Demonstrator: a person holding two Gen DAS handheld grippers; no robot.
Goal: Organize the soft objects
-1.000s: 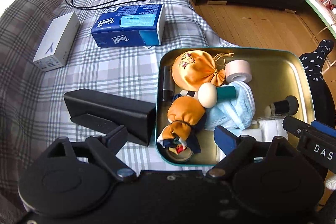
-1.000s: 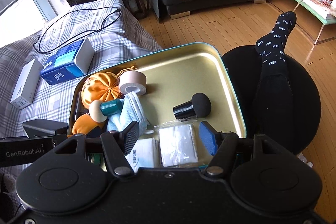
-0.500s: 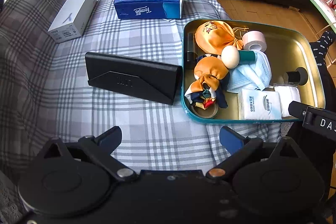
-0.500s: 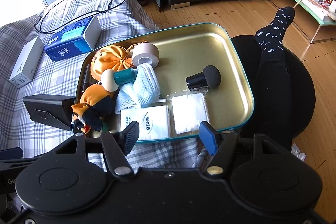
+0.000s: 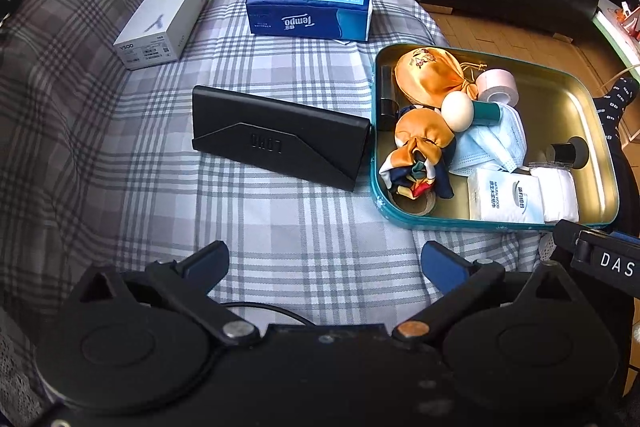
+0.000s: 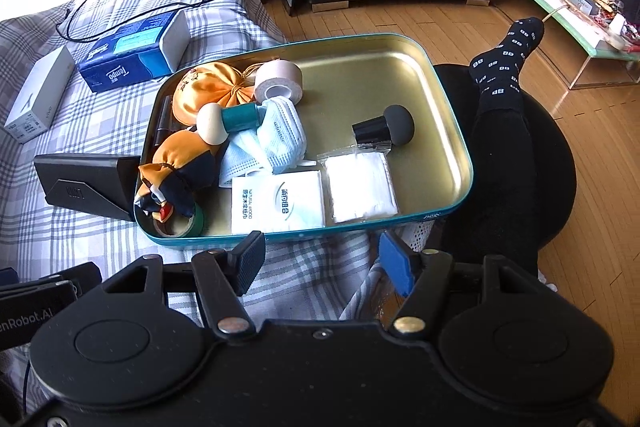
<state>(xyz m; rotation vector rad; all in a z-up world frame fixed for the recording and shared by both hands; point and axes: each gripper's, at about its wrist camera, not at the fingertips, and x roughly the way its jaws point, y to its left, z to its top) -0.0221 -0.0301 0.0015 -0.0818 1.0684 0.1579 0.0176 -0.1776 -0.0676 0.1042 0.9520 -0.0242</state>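
Both my grippers, left [image 5: 322, 263] and right [image 6: 322, 259], hang spread wide and empty at the frame bottoms, just short of the teal tin [image 6: 452, 195] at centre. I judge I'm choosing: next, reach in for the blue face mask [image 6: 276, 143] mid-tin.

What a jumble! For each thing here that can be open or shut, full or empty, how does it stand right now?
Left hand-held gripper: open, empty.
Right hand-held gripper: open, empty.
Tin tray: lidless, left half filled.
Orange pouch: drawn shut.
Face mask: crumpled.
Tissue packet: sealed, lying flat.
Black case: flap shut.
Tissue box: looks closed.
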